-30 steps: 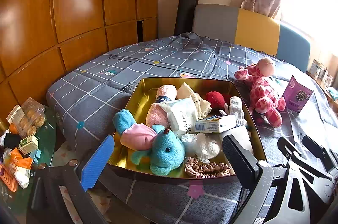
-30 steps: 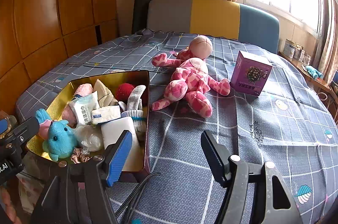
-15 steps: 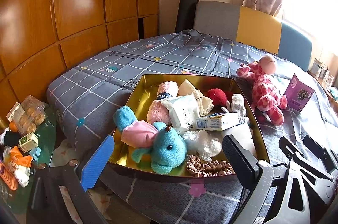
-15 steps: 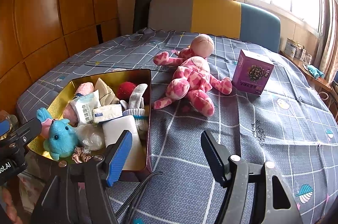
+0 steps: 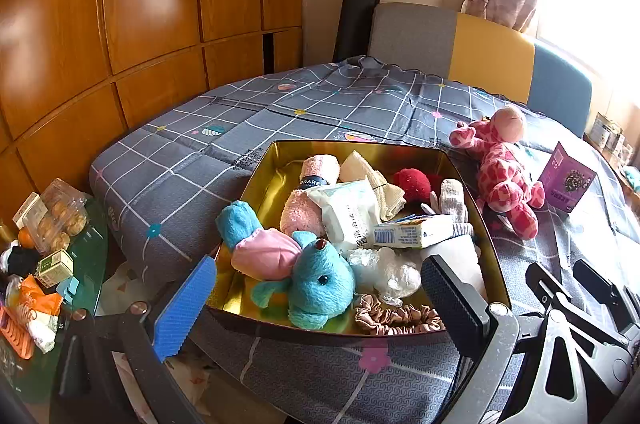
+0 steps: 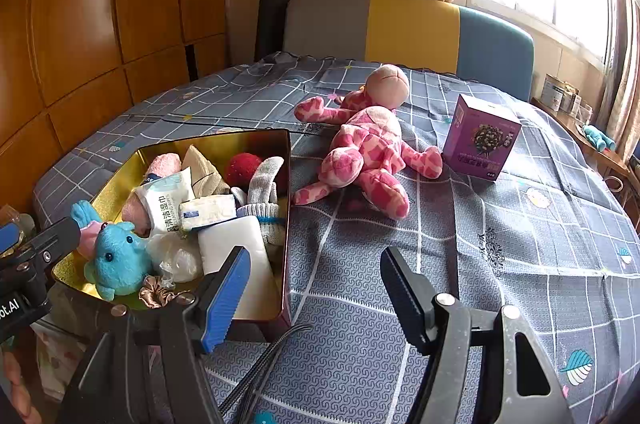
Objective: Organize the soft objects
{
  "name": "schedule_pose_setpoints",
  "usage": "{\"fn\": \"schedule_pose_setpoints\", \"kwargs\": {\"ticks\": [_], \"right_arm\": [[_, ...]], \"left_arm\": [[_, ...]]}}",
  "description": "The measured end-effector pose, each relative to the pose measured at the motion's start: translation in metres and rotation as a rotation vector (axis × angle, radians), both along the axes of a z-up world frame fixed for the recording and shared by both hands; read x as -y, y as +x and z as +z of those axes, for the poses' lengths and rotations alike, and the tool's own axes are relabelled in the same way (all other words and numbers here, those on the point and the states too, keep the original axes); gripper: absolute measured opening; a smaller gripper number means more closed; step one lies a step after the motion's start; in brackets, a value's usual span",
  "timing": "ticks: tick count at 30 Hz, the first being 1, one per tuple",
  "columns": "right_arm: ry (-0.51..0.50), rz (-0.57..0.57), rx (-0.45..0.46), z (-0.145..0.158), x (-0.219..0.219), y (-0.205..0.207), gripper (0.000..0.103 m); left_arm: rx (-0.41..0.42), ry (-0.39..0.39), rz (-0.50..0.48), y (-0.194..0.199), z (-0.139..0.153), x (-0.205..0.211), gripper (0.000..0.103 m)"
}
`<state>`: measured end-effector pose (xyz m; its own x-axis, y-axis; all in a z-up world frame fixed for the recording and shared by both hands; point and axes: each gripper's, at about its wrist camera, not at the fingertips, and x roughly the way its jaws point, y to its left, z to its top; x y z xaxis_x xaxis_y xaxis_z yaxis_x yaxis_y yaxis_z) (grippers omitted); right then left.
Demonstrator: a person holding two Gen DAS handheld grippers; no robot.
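Two views share one bed [image 5: 224, 160], its grey checked cover filling the middle of each frame. Only the left wrist view takes in the glass side table [image 5: 86, 264] at lower left, crowded with snack packs. Only the right wrist view shows the window sill [image 6: 572, 104] at the right edge and the whole purple box [image 6: 480, 140] standing upright, right of centre. A gold tin [image 5: 264, 176] sits at the centre of the left view and at lower left of the right view, packed with a blue plush [image 5: 320, 280], a pink towel roll [image 5: 308, 192], a wipes pack [image 5: 348, 212] and a scrunchie [image 5: 396, 316]. The pink spotted plush [image 6: 368, 152] lies on the cover just right of the tin, outside it. Both grippers point down toward the bed. The left gripper [image 5: 316, 308] has its jaws spread, empty, framing the tin's near edge. The right gripper [image 6: 316, 292] is likewise spread and empty, over bare cover.
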<state>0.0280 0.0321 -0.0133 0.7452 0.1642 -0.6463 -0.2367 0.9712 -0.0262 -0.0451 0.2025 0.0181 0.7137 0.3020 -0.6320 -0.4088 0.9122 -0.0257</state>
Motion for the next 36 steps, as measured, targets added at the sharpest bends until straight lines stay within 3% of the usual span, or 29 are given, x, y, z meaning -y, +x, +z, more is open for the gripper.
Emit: {"fn": "schedule_pose_setpoints", "kwargs": {"ticks": [30,36], "right_arm": [[0.004,0.001,-0.012,-0.0027,-0.0010,-0.0007,0.068],[0.014,-0.002,-0.019,-0.0049,0.0012,0.0016,0.068]], "left_arm": [[-0.020,0.001,-0.013,0.0011,-0.0027,0.0023,0.103],[-0.008,0.047,-0.004,-0.0004,-0.0032,0.0062,0.102]]}}
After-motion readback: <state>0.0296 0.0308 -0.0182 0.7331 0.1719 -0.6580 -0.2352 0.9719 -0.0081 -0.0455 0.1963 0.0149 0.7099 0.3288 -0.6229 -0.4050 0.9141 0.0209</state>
